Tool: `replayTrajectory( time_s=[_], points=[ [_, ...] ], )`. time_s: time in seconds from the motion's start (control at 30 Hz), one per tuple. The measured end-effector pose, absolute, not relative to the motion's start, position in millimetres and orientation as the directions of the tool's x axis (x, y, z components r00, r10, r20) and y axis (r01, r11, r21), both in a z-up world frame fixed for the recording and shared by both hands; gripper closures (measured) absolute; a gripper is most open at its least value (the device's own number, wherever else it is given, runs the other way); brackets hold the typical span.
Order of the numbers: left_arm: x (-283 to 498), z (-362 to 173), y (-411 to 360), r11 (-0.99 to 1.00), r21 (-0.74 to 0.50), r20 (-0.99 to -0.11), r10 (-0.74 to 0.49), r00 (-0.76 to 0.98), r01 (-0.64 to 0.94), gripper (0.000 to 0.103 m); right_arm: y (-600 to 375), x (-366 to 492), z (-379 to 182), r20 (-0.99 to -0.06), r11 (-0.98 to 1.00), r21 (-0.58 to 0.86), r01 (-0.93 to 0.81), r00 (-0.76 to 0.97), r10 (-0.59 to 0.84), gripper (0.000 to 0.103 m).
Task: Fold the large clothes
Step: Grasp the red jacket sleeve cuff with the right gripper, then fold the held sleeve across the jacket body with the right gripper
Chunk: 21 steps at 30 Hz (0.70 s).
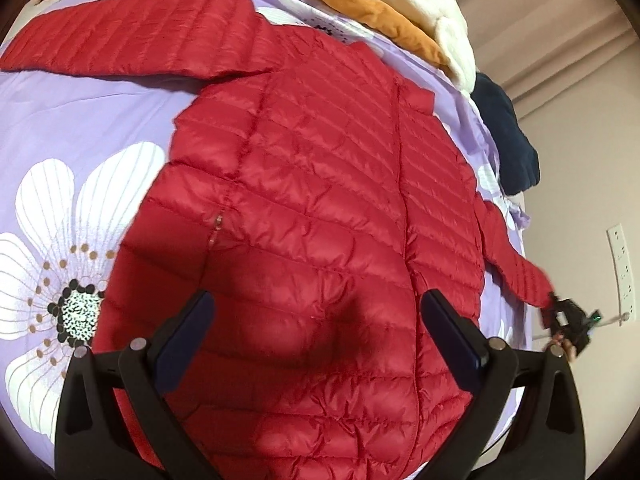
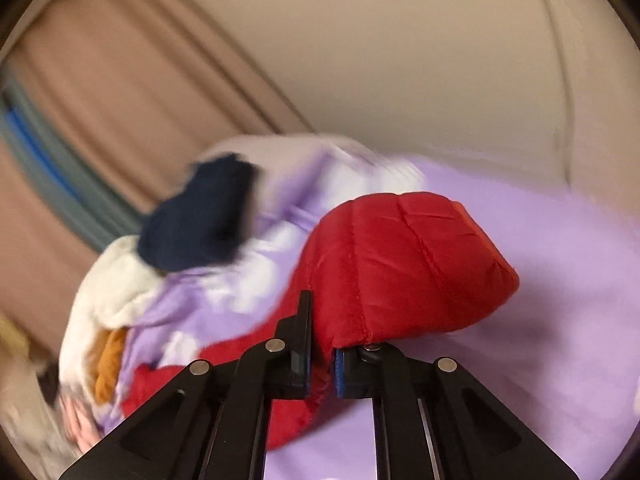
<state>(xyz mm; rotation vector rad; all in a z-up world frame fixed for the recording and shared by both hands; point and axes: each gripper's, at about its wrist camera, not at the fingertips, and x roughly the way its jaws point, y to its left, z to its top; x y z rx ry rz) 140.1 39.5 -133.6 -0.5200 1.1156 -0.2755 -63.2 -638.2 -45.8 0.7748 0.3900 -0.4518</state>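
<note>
Setting: a home bedroom. Evidence: a bed under a lilac cotton cover printed with large white daisies point(image 1: 60, 128) fills most of the left wrist view. Loose household clothing is heaped along its far edge at the upper right of the frame: a cream fleece garment with orange lining point(image 1: 400, 4) and a dark navy knit garment point(image 1: 508, 136). Beige pleated curtains point(image 2: 120, 92) hang at the left of the right wrist view. A white wall-mounted socket strip point(image 1: 622, 268) sits at the right edge.
</note>
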Motion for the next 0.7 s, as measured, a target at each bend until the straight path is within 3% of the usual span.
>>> replayTrajectory(
  time_s=[0.17, 0.33, 0.5, 0.7],
  points=[
    [134.5, -133.0, 60.6, 0.833, -0.545, -0.774, -0.457, 0.439, -0.094, 0.0, -573.1, -40.6, 36.9, -0.389, 0.809, 0.45, 0.379, 0.898, -0.204, 0.092],
    [120.8, -127.8, 92.4, 0.837, -0.531, -0.773, -0.416, 0.479, -0.129, 0.0, -486.0, 3.7, 81.8, -0.362, 0.92, 0.317, 0.229, 0.926, -0.106, 0.092],
    [108.1, -126.7, 129.0, 0.839, -0.515, -0.772, -0.367, 0.519, -0.173, 0.0, -386.2, 55.4, 82.8, -0.41, 0.982, 0.158, 0.099, 0.912, -0.025, 0.092],
    [99.9, -130.7, 164.3, 0.822, -0.524, -0.77, -0.343, 0.538, -0.225, 0.0, -285.2, 90.3, 44.0, -0.489, 0.997, -0.019, -0.071, 0.871, 0.052, 0.092]
  ],
)
